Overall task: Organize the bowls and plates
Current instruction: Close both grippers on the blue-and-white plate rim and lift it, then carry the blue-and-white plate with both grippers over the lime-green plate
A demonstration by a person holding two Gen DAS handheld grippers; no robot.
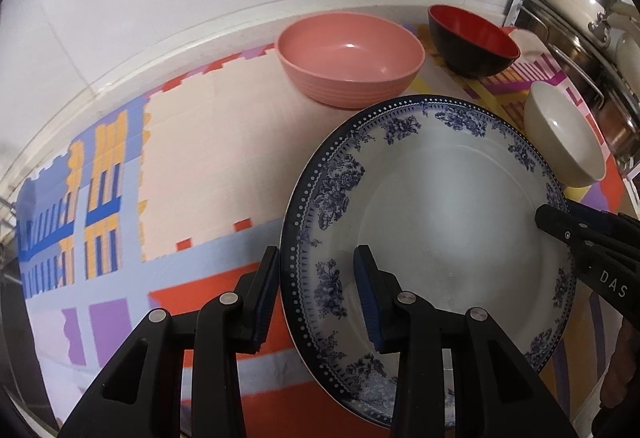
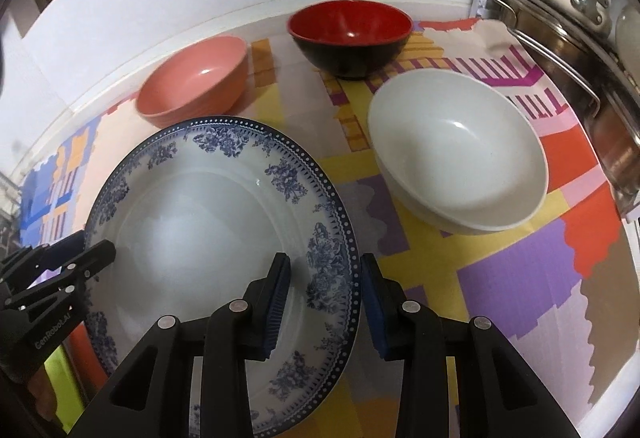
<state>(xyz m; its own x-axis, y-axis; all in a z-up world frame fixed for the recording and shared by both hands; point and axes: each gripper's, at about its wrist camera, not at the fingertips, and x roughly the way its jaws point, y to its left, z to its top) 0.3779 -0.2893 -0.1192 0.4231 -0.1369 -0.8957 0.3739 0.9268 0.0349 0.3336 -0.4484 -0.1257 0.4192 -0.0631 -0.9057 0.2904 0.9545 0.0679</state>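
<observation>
While both grippers straddle opposite edges of the blue-patterned plate (image 1: 432, 206), neither pair of fingers presses the rim: a gap shows on each side of it. The left gripper (image 1: 316, 298) stands open, its left finger outside the plate's left edge, its right finger over the plate's well. The right gripper (image 2: 326, 302) is likewise open across the plate's right edge, one finger over the well, the other outside. The plate sits on the colourful patterned tabletop (image 2: 512, 278). Just beyond it to the right stands a white bowl (image 2: 456, 154); further back are a pink bowl (image 1: 350, 58) and a red-and-black bowl (image 2: 350, 34) near the wall.
</observation>
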